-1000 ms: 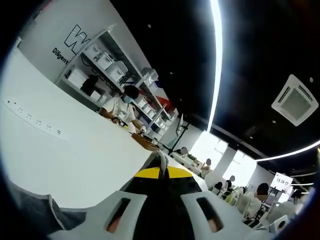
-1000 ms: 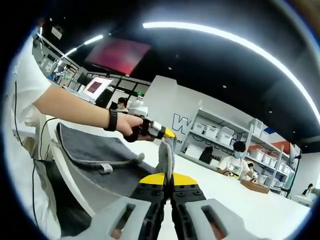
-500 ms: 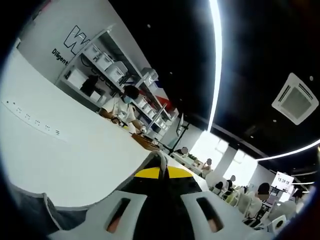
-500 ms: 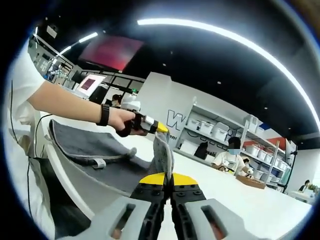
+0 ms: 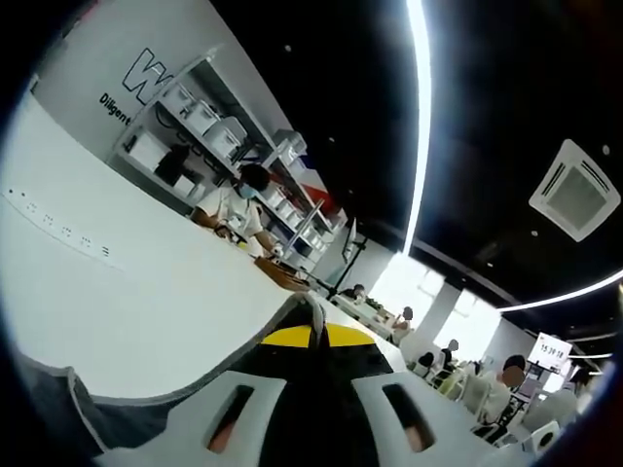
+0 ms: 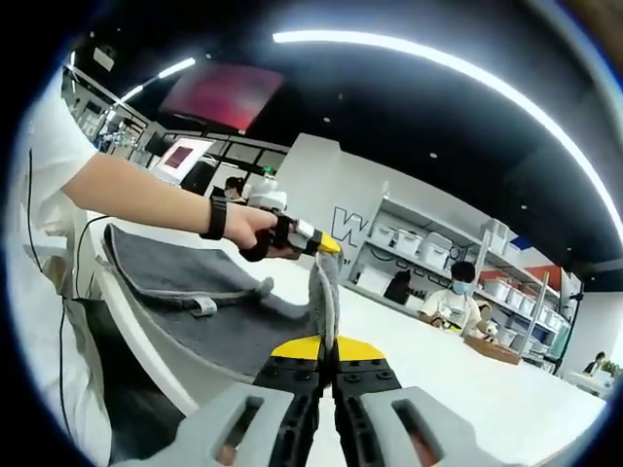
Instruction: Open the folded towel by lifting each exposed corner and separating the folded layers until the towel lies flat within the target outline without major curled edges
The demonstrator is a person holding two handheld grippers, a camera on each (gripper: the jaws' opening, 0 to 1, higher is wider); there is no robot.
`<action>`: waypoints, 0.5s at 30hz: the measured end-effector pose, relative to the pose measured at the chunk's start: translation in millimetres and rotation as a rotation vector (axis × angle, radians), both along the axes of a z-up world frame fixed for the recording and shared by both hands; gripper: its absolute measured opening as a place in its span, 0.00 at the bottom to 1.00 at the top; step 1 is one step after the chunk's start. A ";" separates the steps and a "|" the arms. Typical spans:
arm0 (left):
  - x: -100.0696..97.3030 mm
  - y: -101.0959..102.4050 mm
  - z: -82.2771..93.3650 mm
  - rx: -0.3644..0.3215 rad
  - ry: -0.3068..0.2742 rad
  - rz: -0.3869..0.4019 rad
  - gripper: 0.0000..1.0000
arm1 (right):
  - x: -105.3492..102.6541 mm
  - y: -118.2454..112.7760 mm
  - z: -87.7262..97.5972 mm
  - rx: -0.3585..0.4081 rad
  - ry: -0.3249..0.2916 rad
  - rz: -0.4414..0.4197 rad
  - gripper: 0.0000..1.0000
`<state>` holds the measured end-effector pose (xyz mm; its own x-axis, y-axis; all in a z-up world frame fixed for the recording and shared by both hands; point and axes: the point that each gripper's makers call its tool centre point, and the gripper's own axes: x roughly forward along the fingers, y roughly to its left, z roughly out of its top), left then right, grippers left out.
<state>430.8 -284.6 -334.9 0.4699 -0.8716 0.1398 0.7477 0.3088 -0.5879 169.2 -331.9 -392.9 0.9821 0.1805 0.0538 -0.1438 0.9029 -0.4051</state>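
Your right gripper (image 6: pixel 329 342) has its jaws pinched on a raised corner of the grey towel (image 6: pixel 195 297), which lies across the white table (image 6: pixel 458 375). Your left gripper (image 5: pixel 313 331) has its jaws pressed together on another towel corner, lifted beside the right one.
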 end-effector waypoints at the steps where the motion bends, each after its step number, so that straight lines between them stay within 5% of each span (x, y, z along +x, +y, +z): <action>1: -0.7 -0.6 -0.2 0.001 -0.002 -0.001 0.00 | 0.1 -0.4 -1.6 -0.001 0.004 -0.002 0.00; 15: -13.4 -10.3 -18.6 0.019 0.024 -0.004 0.00 | -2.6 3.8 -19.0 0.011 0.048 0.002 0.00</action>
<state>417.3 -294.9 -353.5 0.4696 -0.8757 0.1120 0.7348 0.3174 -0.5995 166.5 -328.1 -412.0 0.9833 0.1820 0.0083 -0.1646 0.9068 -0.3881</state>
